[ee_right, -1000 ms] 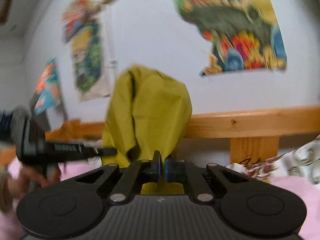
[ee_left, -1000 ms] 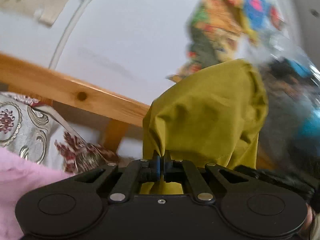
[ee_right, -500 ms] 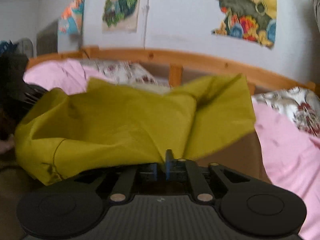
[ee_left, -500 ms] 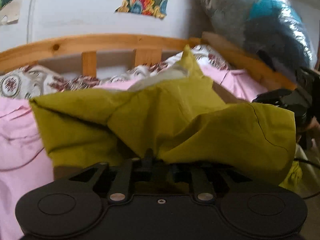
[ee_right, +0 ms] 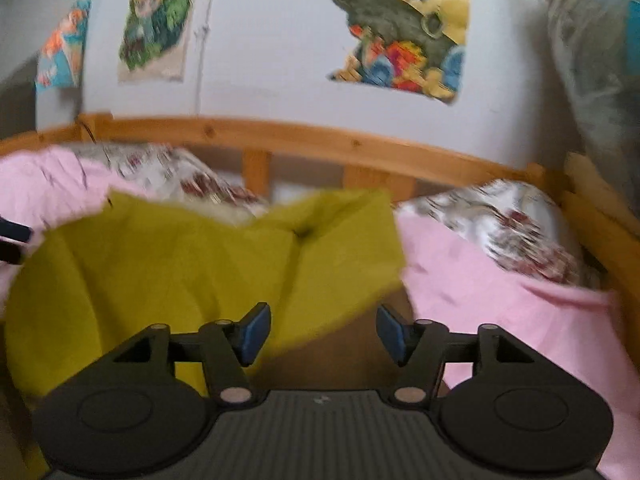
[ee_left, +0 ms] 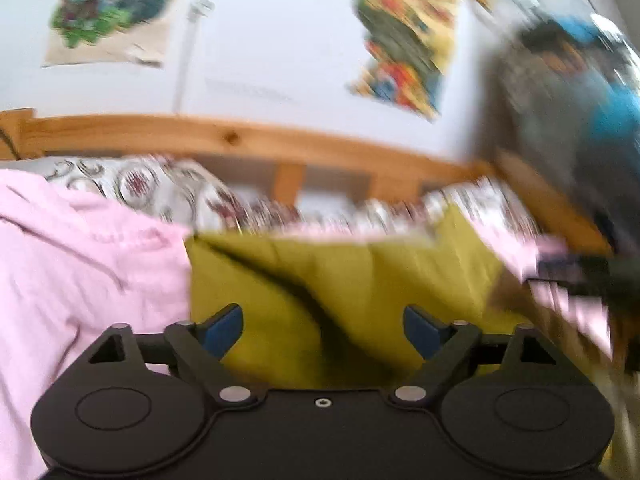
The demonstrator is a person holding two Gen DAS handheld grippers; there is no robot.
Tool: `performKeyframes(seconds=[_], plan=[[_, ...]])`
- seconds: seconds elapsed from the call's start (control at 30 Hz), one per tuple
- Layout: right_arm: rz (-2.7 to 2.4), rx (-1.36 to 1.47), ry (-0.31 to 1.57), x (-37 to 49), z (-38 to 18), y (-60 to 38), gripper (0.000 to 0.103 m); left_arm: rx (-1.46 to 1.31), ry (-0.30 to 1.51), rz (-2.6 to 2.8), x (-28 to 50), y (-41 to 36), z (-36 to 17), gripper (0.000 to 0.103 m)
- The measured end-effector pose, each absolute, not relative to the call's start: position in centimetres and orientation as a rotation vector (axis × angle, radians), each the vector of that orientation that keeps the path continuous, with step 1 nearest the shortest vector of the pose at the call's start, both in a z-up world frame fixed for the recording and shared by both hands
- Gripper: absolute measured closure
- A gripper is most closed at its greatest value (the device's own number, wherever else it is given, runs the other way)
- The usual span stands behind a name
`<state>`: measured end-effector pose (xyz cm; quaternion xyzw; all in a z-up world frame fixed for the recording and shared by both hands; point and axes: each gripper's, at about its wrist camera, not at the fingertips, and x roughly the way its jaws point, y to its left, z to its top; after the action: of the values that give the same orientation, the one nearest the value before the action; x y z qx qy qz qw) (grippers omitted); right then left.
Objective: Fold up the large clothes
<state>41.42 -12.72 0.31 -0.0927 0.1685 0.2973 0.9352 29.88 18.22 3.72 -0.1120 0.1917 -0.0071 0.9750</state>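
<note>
An olive-green garment (ee_left: 360,280) lies crumpled at centre frame on a bed with pink bedding (ee_right: 500,300), as the left claw (ee_left: 322,330) and right claw (ee_right: 322,334), jaws just spread wide, hold nothing. Behind stand a pine bed rail (ee_right: 320,136) and torn cartoon posters (ee_right: 404,36); no lettering is legible.

My garment (ee_left: 360,276) lies on the bed (ee_right: 500,304), before the pillows (ee_right: 520,224) along the headboard (ee_right: 320,136); posters (ee_right: 404,28) hang on the wall behind it.
</note>
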Motion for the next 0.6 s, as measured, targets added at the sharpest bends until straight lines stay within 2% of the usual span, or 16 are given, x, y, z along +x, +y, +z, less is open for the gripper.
performKeyframes(seconds=[0.13, 0.2, 0.3, 0.43, 0.6], plan=[[0.698, -0.237, 0.351, 42.3, 0.1, -8.3, 0.028, -0.368, 0.353, -0.039, 33.7, 17.3, 4.5, 0.011], [0.743, -0.281, 0.385, 42.2, -0.9, -6.4, 0.027, -0.311, 0.398, -0.039, 35.1, 15.7, 4.0, 0.011], [0.74, -0.394, 0.42, 41.5, -3.2, -4.6, 0.026, -0.159, 0.511, -0.002, 35.9, 13.3, 1.7, 0.014], [0.712, -0.467, 0.458, 41.3, -6.6, -4.2, 0.022, -0.162, 0.635, 0.027, 36.0, 13.3, -2.8, 0.014], [0.691, -0.483, 0.483, 42.0, -9.8, -4.1, 0.018, -0.112, 0.651, 0.054, 36.5, 12.8, -5.7, 0.013]])
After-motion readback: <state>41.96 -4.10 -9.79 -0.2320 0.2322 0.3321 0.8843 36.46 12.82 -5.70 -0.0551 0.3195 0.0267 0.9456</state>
